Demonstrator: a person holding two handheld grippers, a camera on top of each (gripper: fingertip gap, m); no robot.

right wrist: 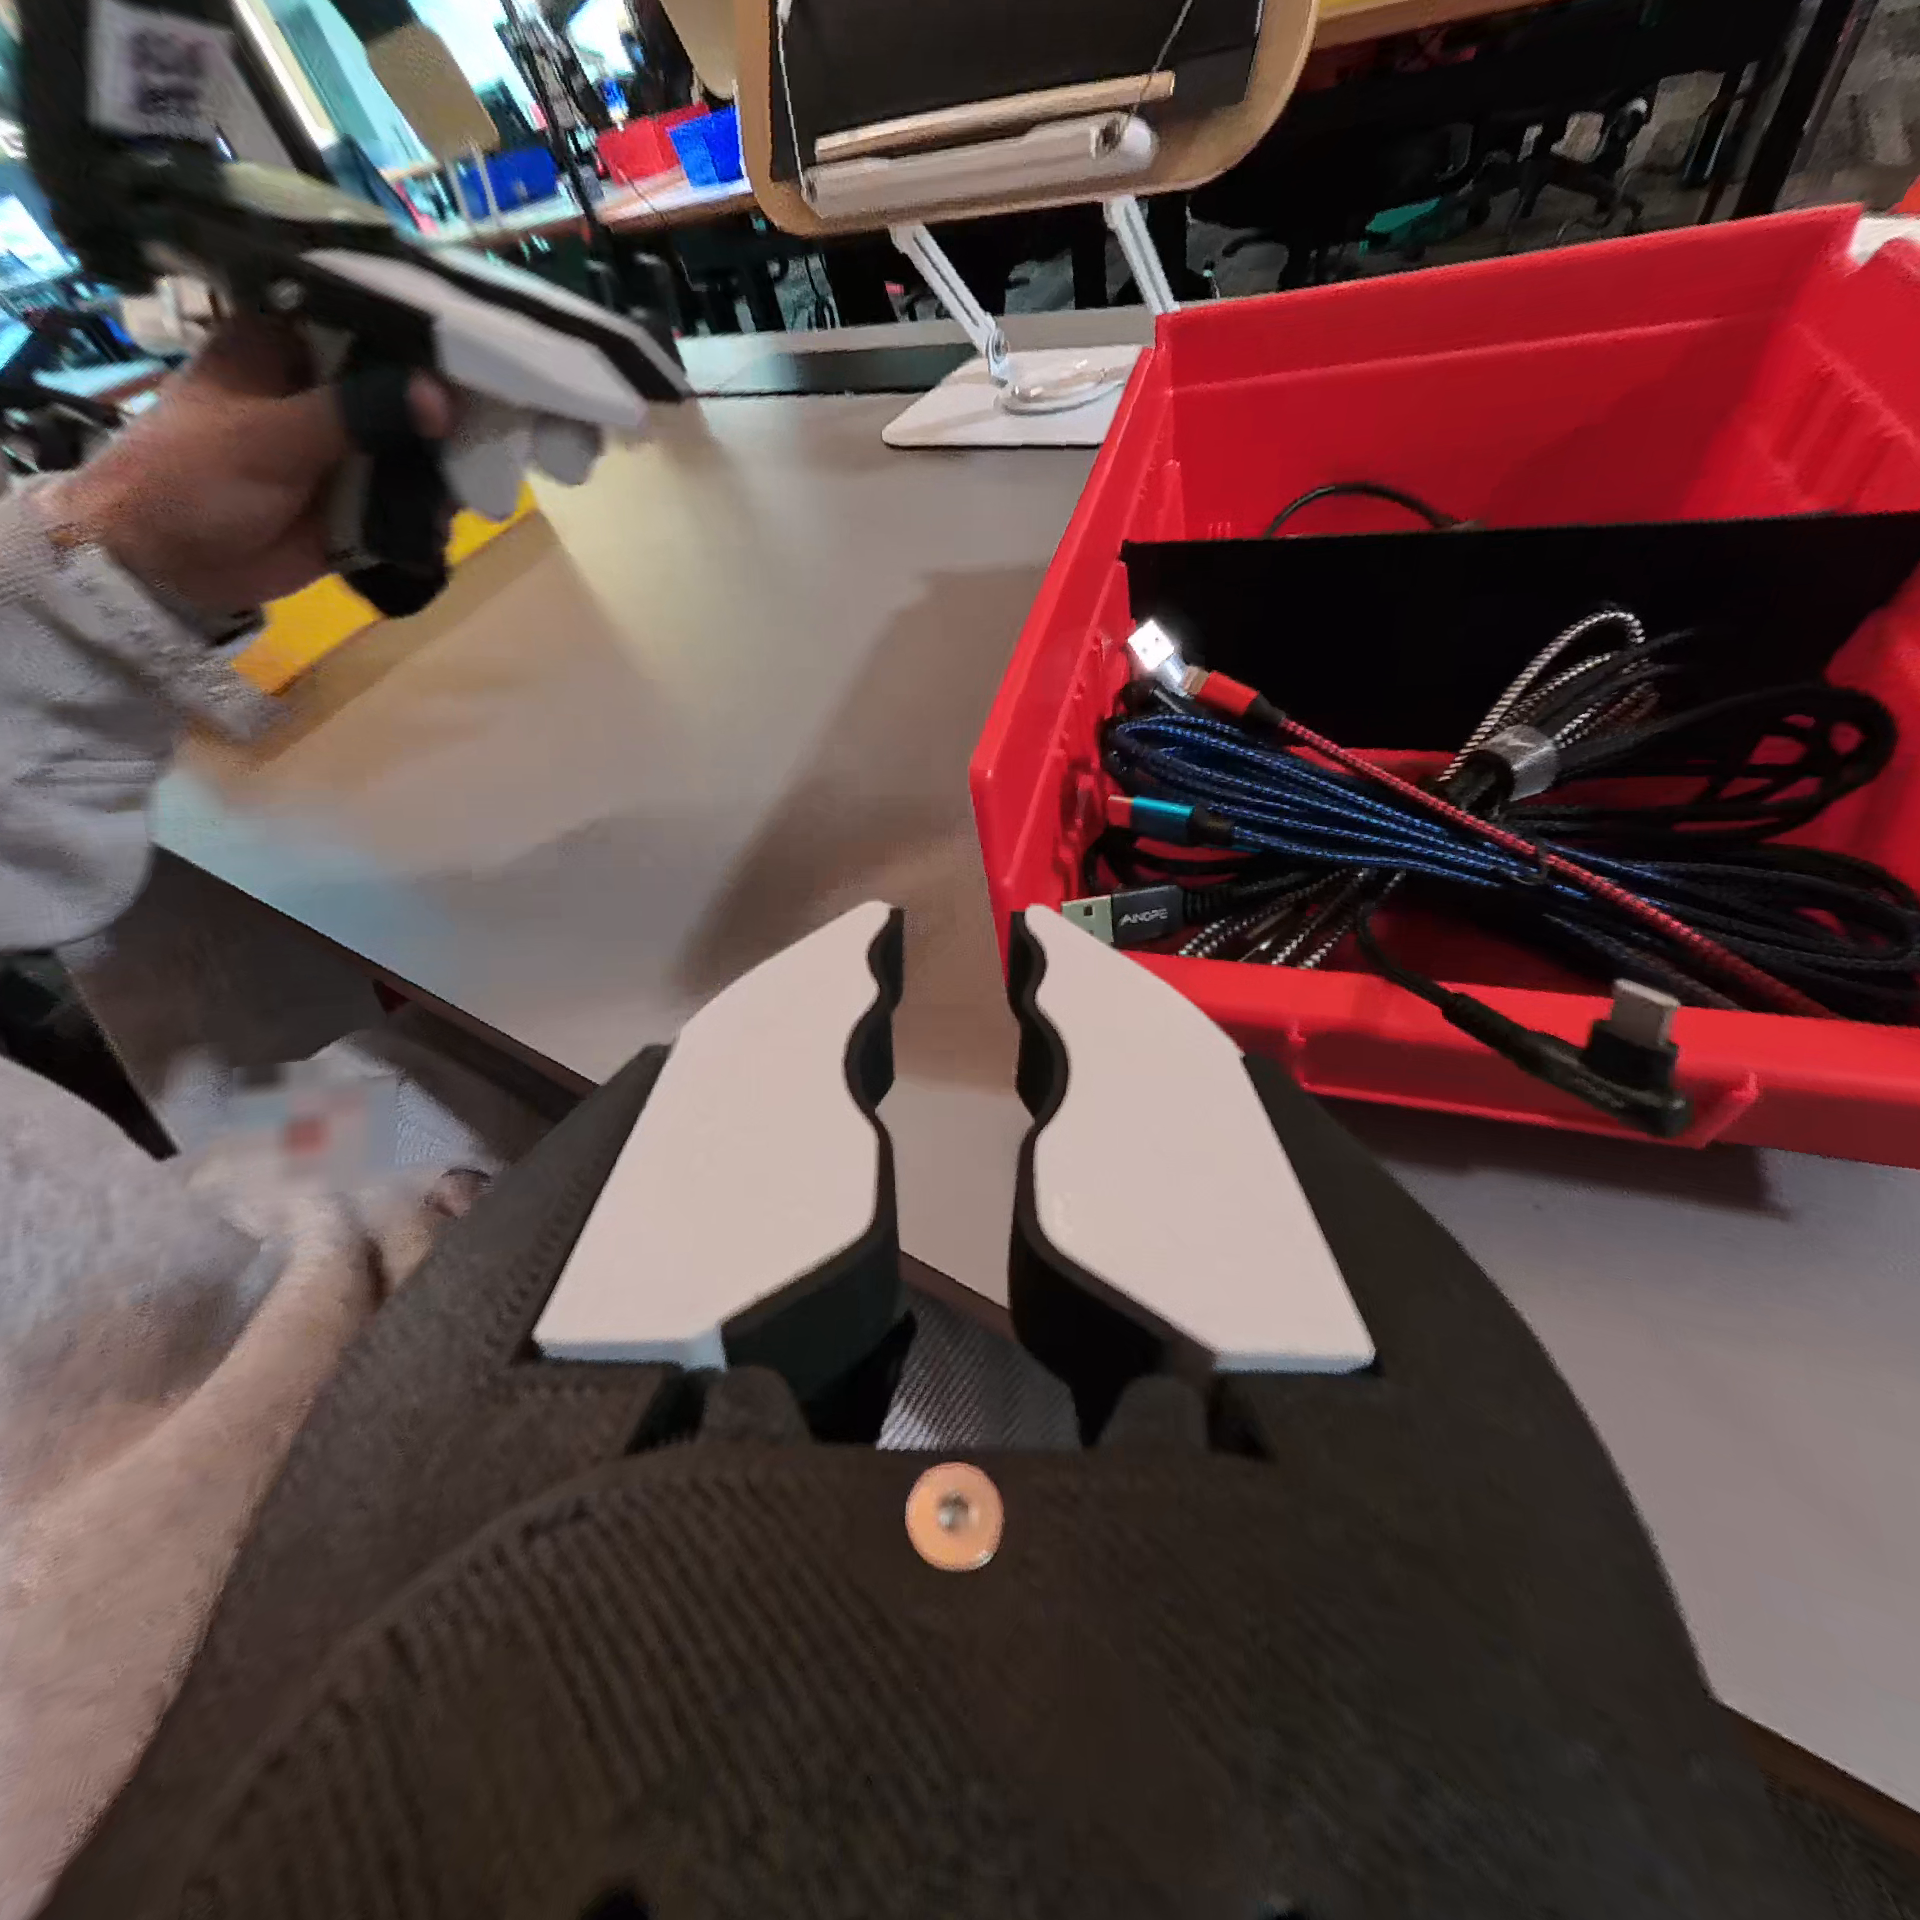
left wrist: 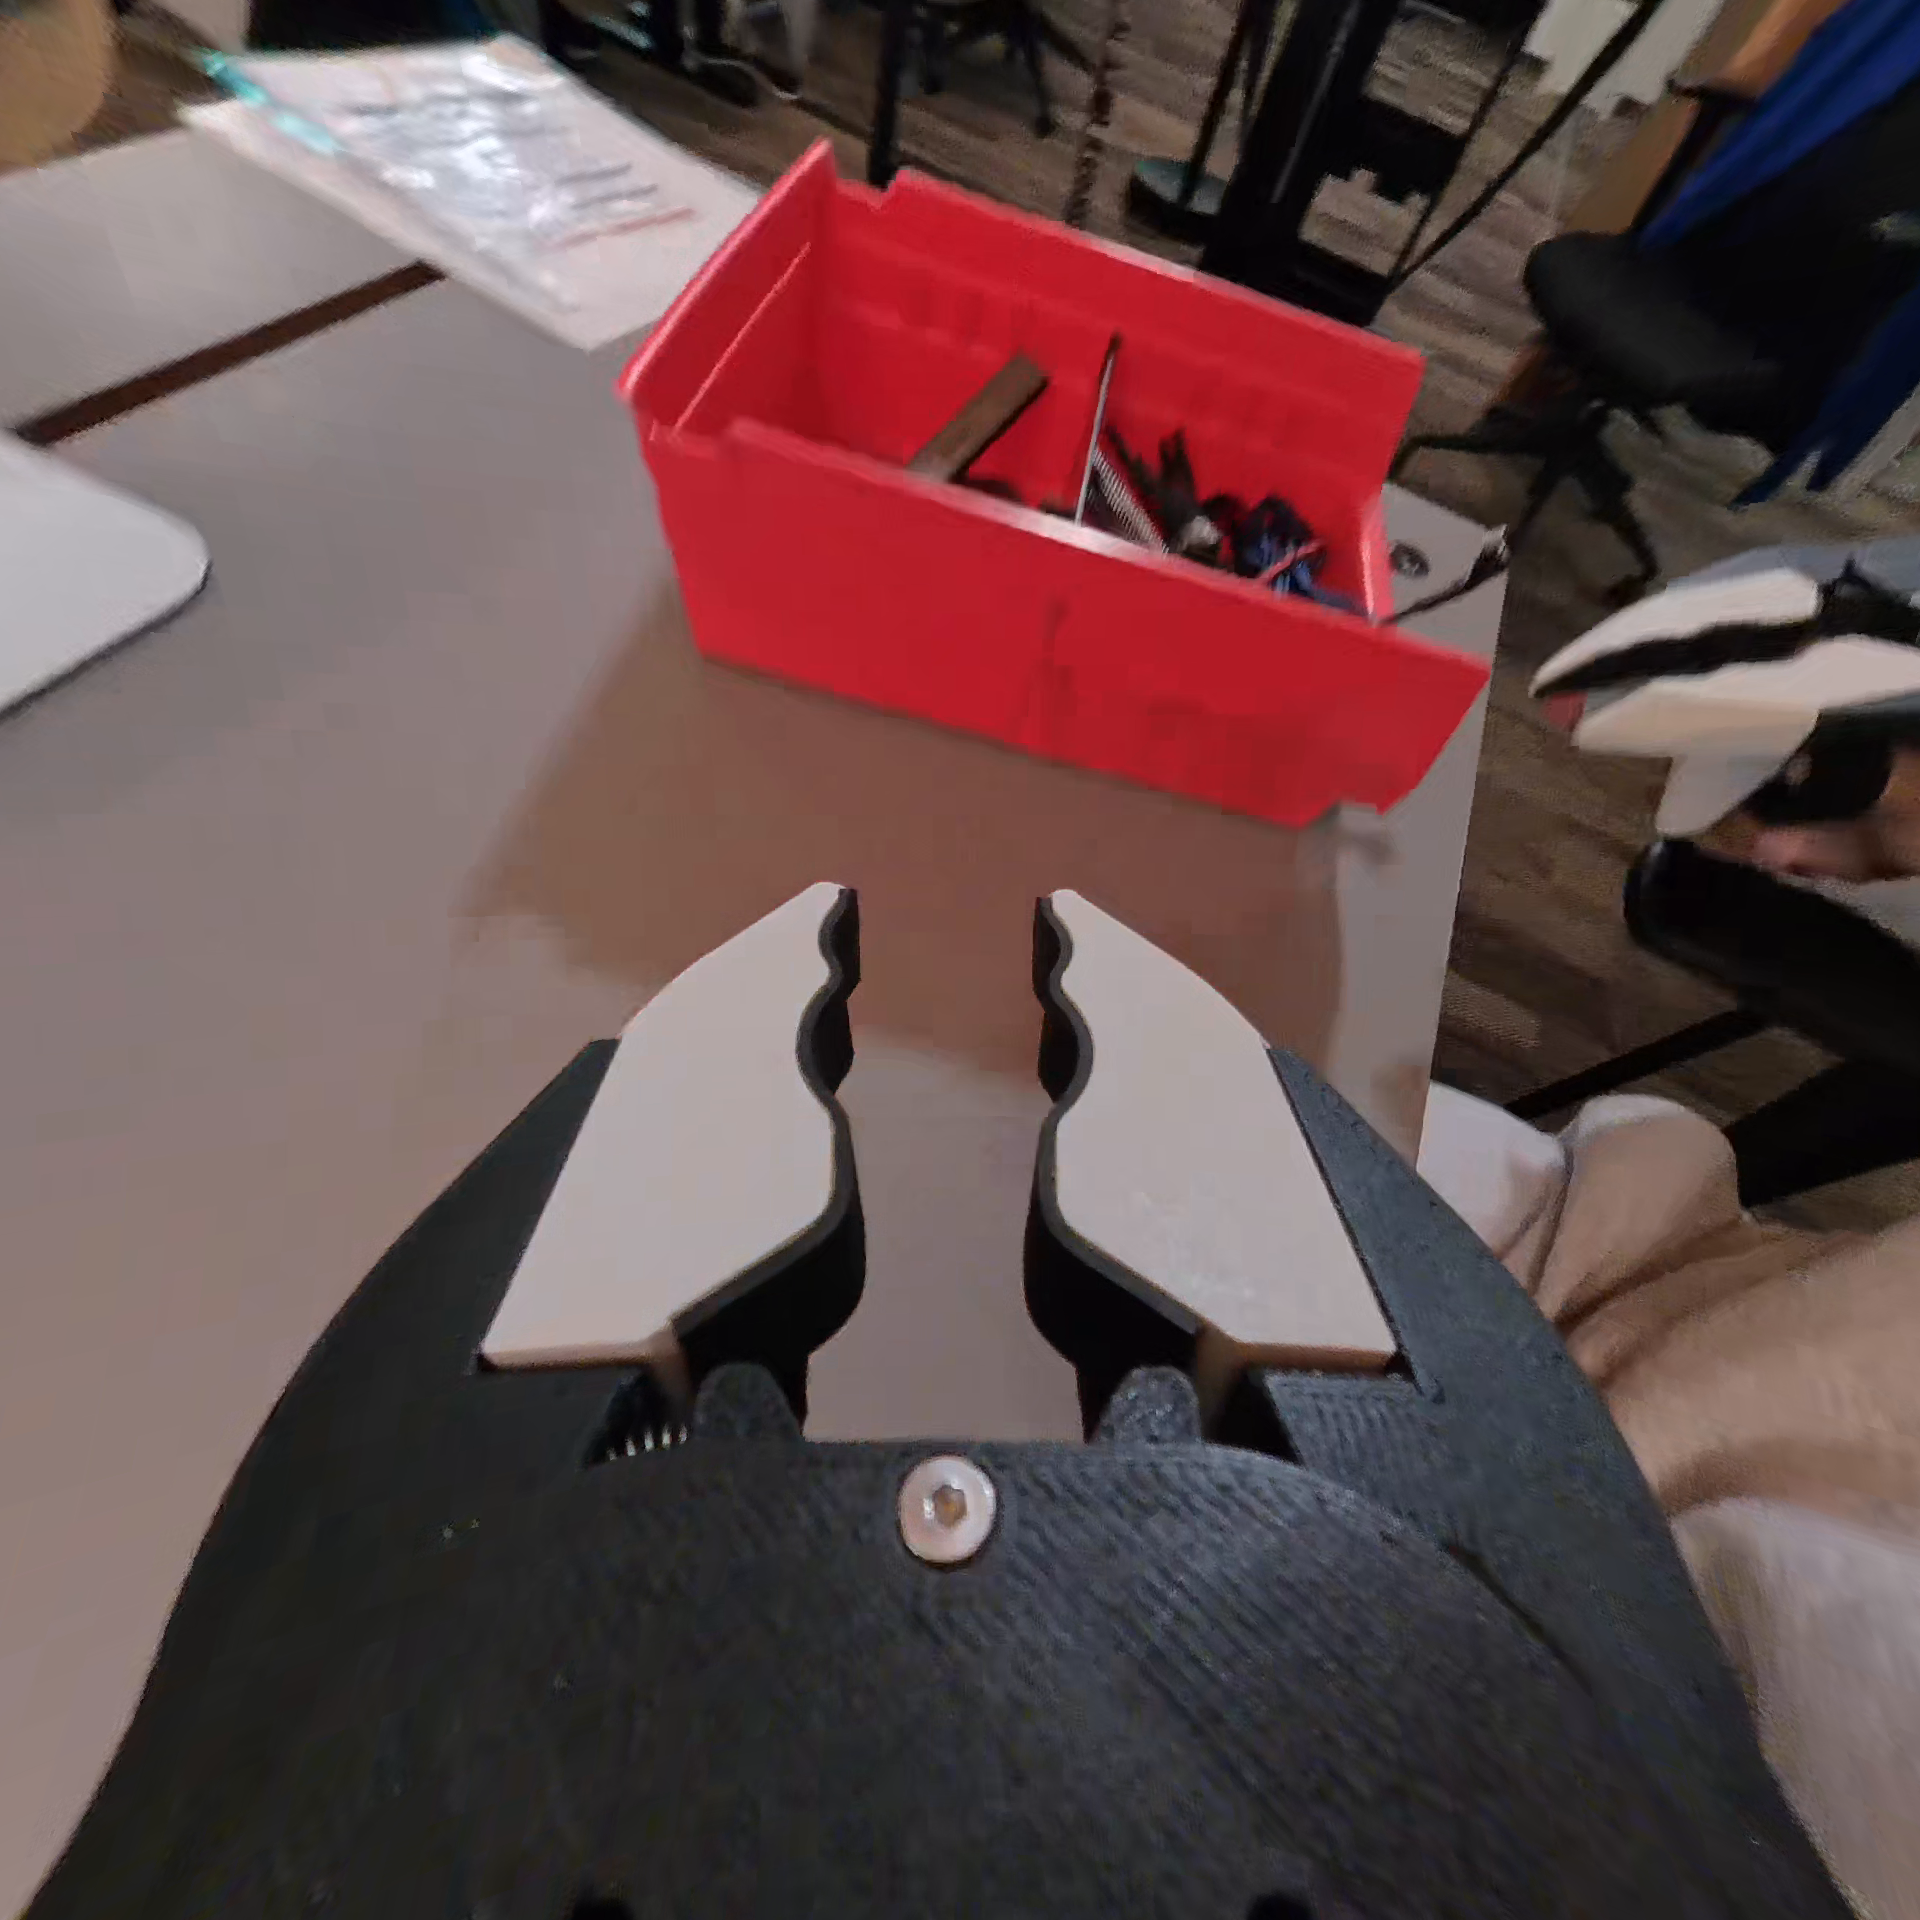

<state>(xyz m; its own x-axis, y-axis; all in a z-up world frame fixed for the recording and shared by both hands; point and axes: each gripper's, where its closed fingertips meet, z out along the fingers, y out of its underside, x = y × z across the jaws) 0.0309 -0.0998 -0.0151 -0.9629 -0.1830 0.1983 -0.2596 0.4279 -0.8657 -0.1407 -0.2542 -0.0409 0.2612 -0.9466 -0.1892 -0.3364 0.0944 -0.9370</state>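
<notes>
- Landmark: a red storage bin (right wrist: 1455, 436) stands on the grey tabletop (right wrist: 727, 644), split inside by a black divider (right wrist: 1507, 613); every place below is given relative to it.
- Far left of the bin, in the right wrist view, a hand (right wrist: 239, 468) holds the left claw (right wrist: 623, 400) above the tabletop, well apart from the bin. The picture is blurred there.
- In its own view the left claw (left wrist: 945, 914) is parted, with nothing between its fingers; only bare tabletop shows in the gap. It sits short of the bin's near wall, not touching it.
- Behind the bin and to its left stands a white monitor stand (right wrist: 1013, 400) on its flat base.
- Just left of the bin's near corner hovers the right claw (right wrist: 954, 925), jaws apart and empty; its right finger overlaps the bin's corner in the picture, but I cannot tell whether they touch.
- Inside the bin, in the compartment nearer that claw, lies a tangle of braided USB cables (right wrist: 1403, 821): blue, red, black and grey-and-white. One silver plug (right wrist: 1153, 649) points up near the left wall.
- One black angled plug (right wrist: 1636, 1039) hangs over the bin's front rim.
- Beyond the divider a thin black cable (right wrist: 1351, 499) shows.
- As things lie, every cable is in or draped on the bin, and neither claw has taken hold of anything.
</notes>
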